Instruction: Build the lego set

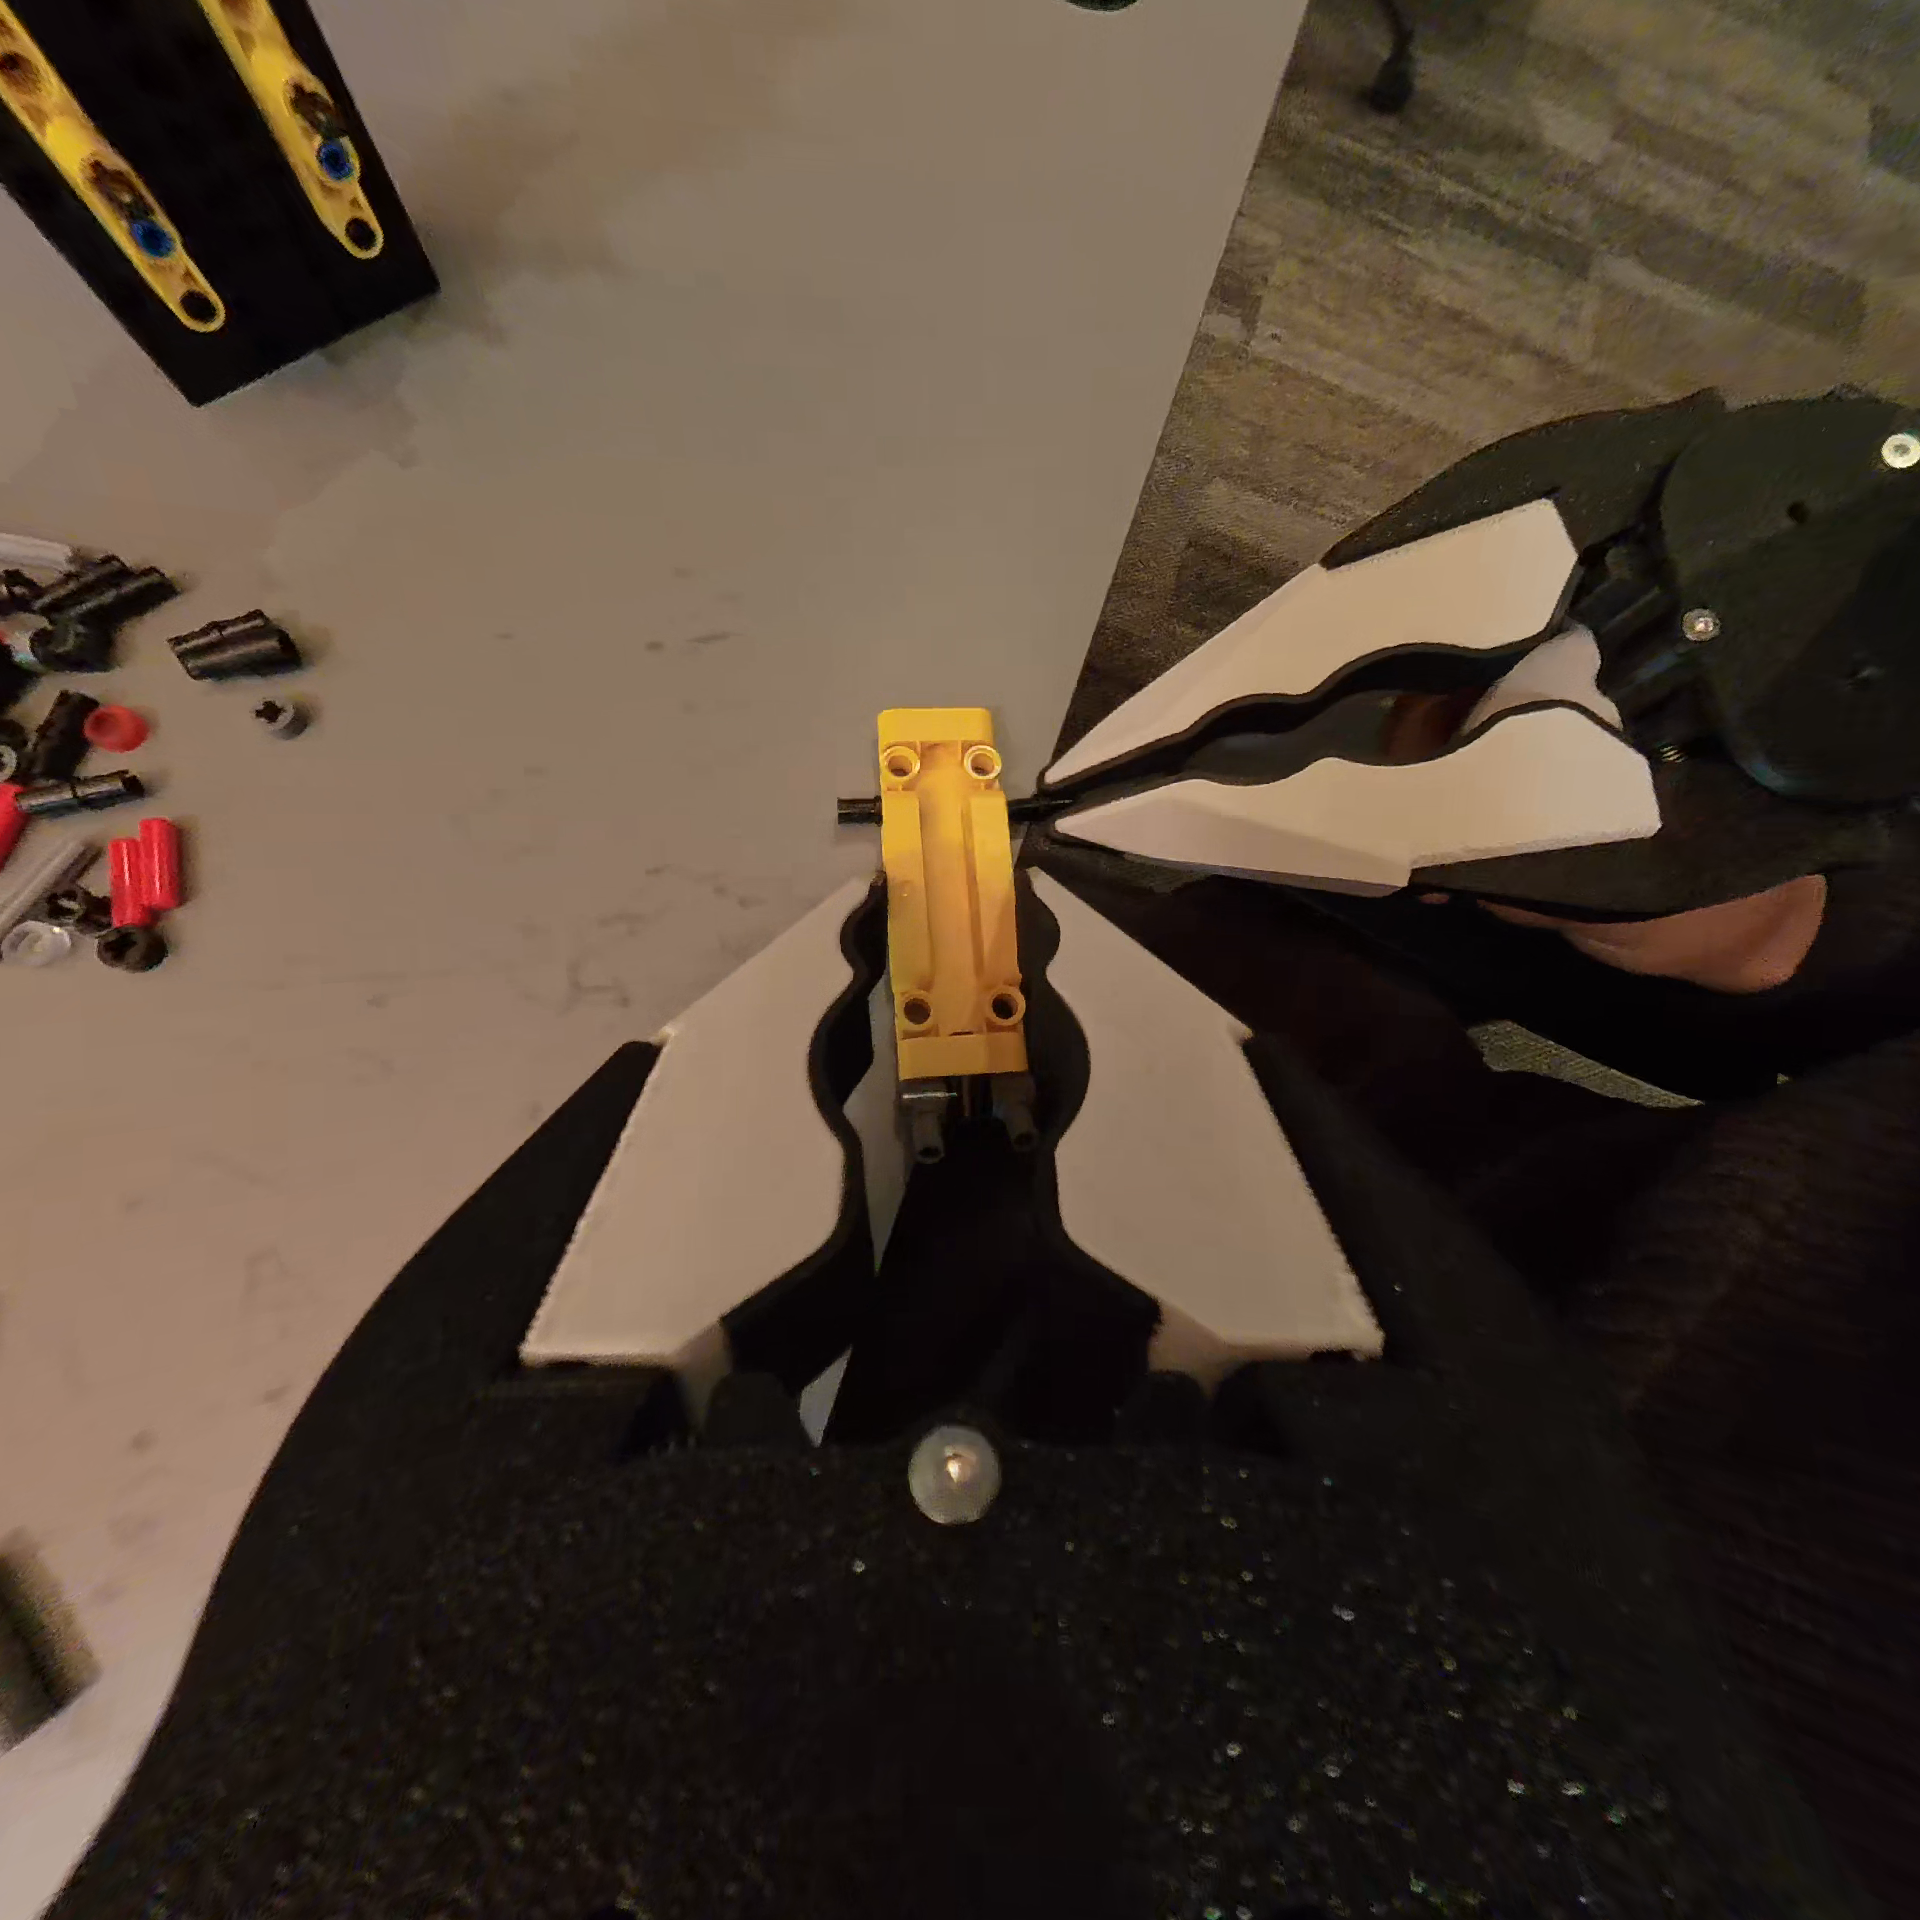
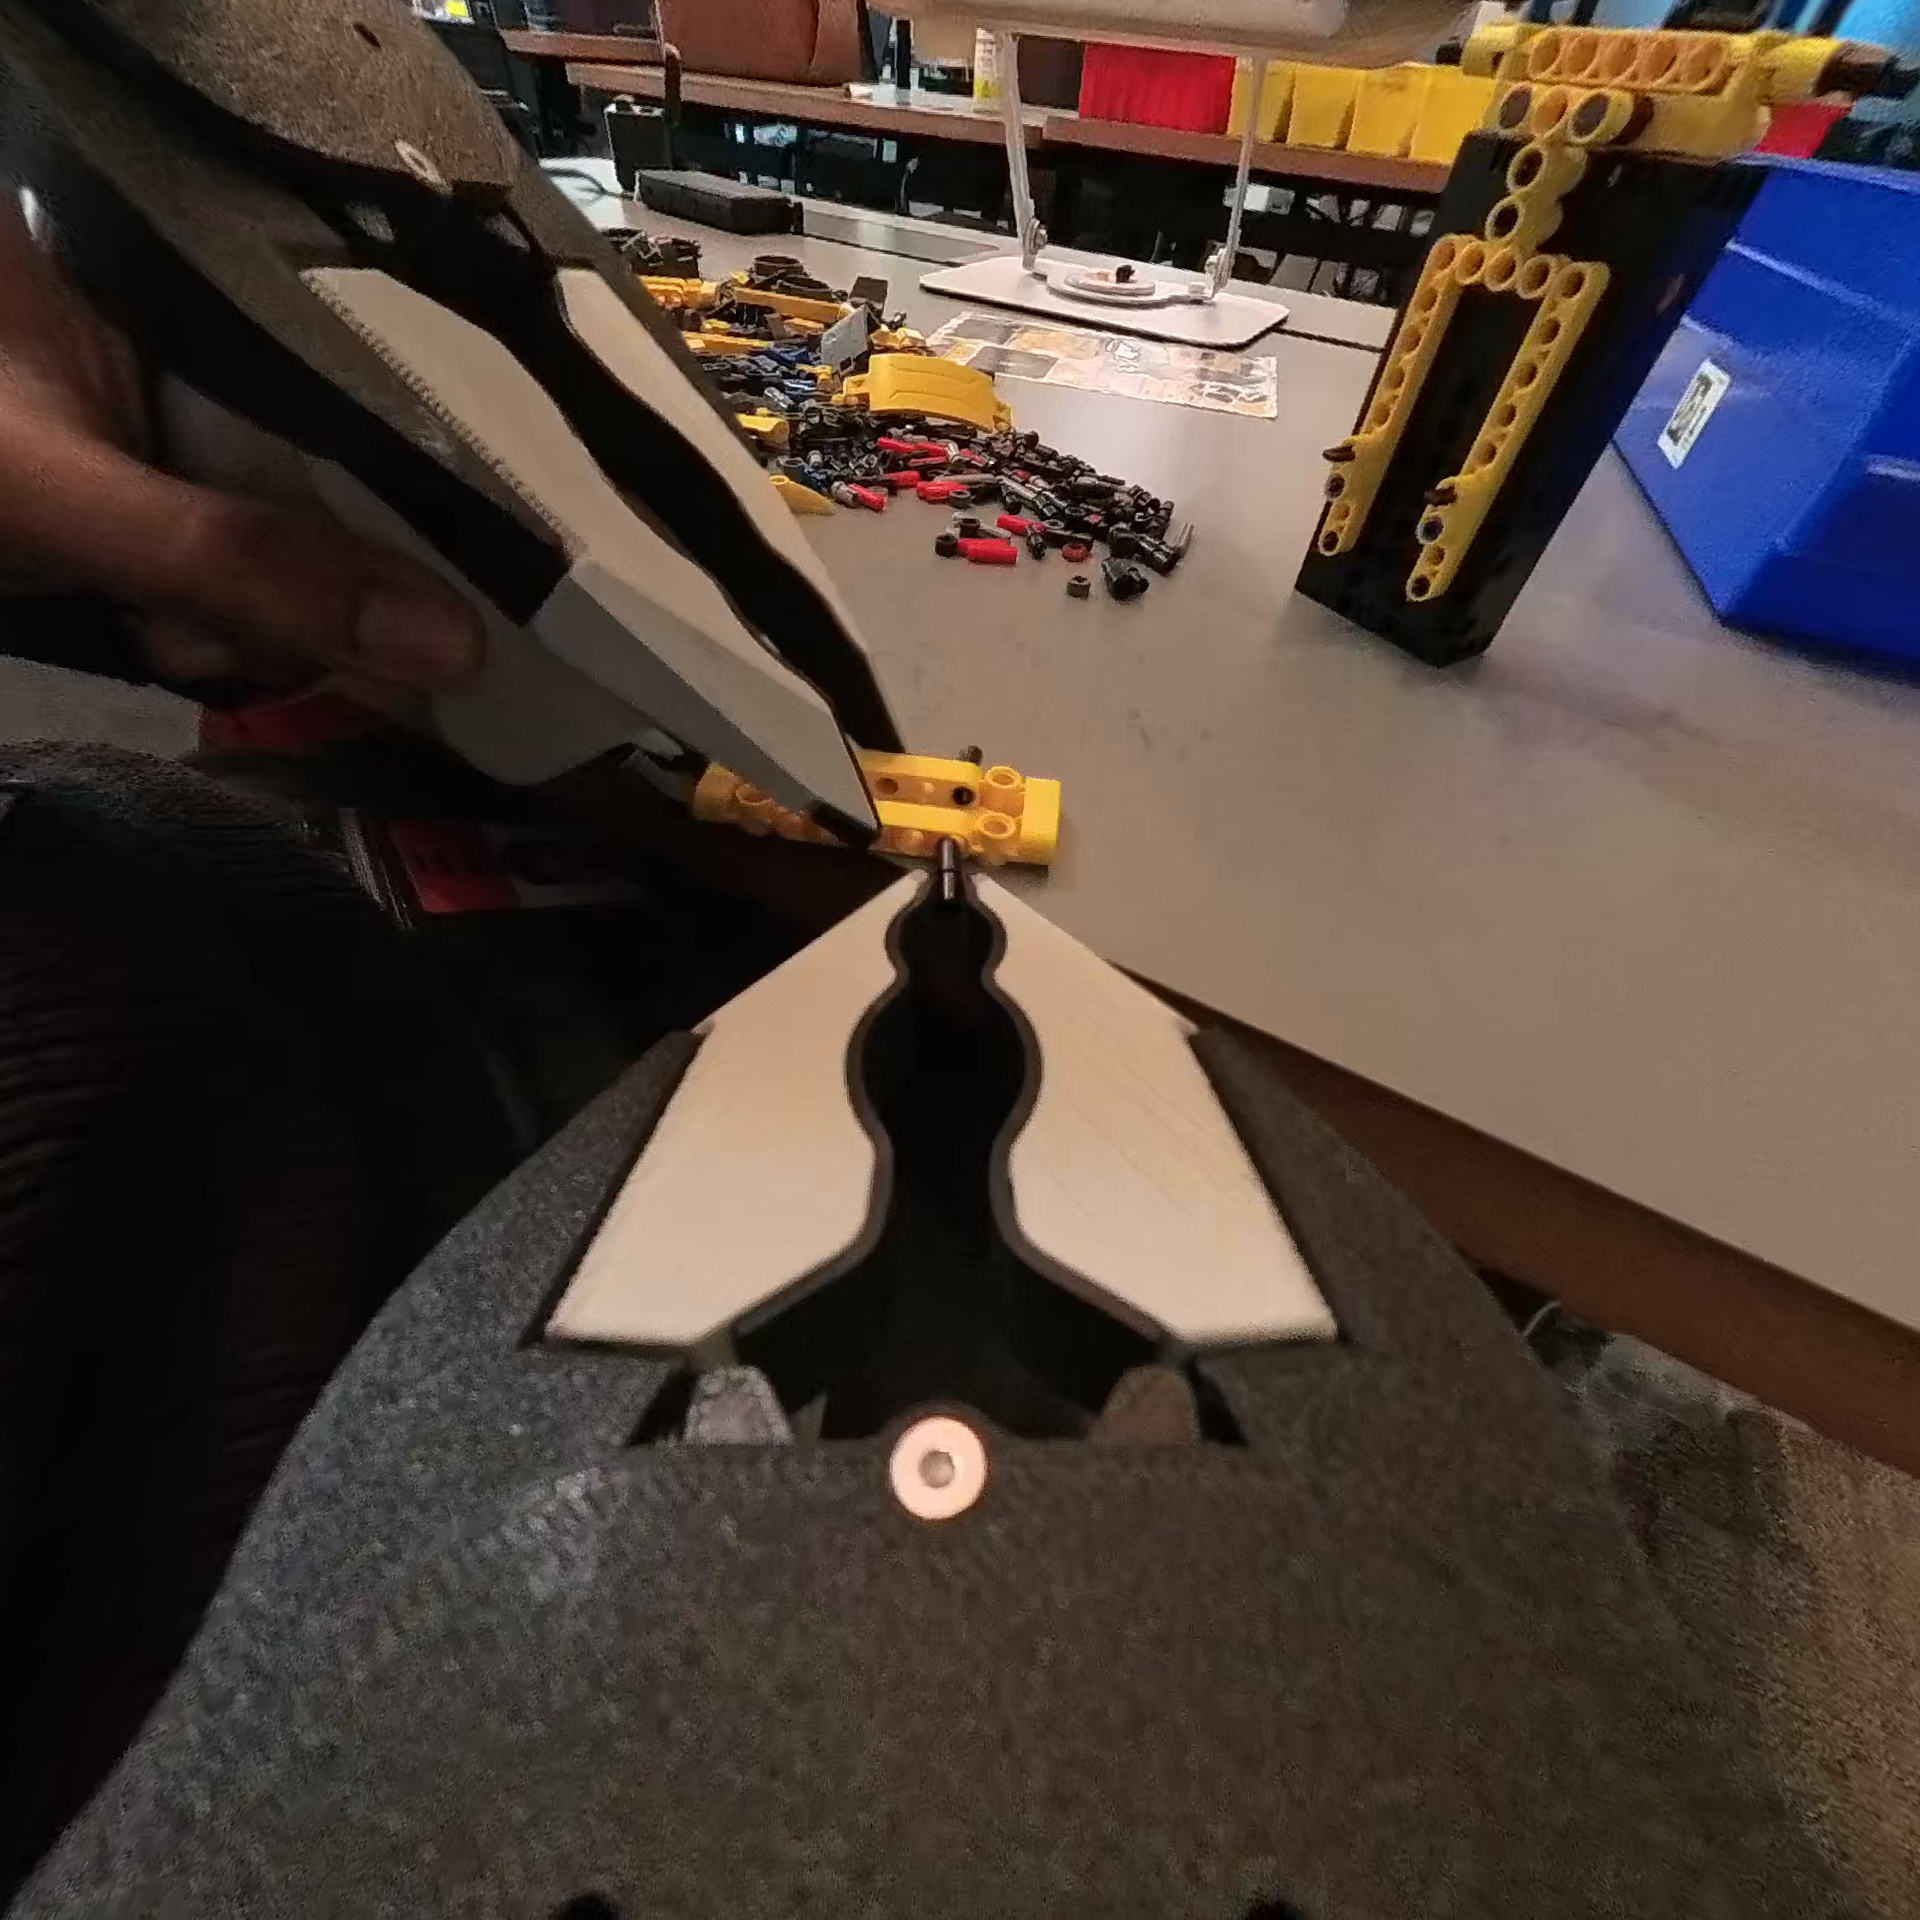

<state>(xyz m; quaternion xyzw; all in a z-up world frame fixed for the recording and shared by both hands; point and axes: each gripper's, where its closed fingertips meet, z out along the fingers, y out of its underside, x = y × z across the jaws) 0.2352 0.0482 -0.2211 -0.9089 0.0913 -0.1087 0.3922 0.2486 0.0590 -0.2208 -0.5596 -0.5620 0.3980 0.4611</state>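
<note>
My left gripper [image 1: 951, 894] is shut on a yellow building-toy block [image 1: 951, 883] with round holes, held over the table's near edge. Grey pins stick out of its rear end. A thin black pin [image 1: 857, 811] passes crosswise through the block near its far end. My right gripper [image 2: 945, 883] comes from the side and is shut on that black pin [image 2: 948, 864], with its tips right against the block [image 2: 971, 805]. In the left wrist view the right gripper [image 1: 1044, 805] shows at the right. In the right wrist view the left gripper [image 2: 847, 821] shows at the upper left, held by a hand.
The grey table [image 1: 675, 416] ends at an edge just right of the block, with carpet beyond. A black stand with yellow beams [image 2: 1455, 416] stands at the back right beside a blue bin [image 2: 1808, 436]. Loose red, black and yellow parts [image 2: 987, 488] lie mid-table. Left and right tips are no more than a few centimetres apart.
</note>
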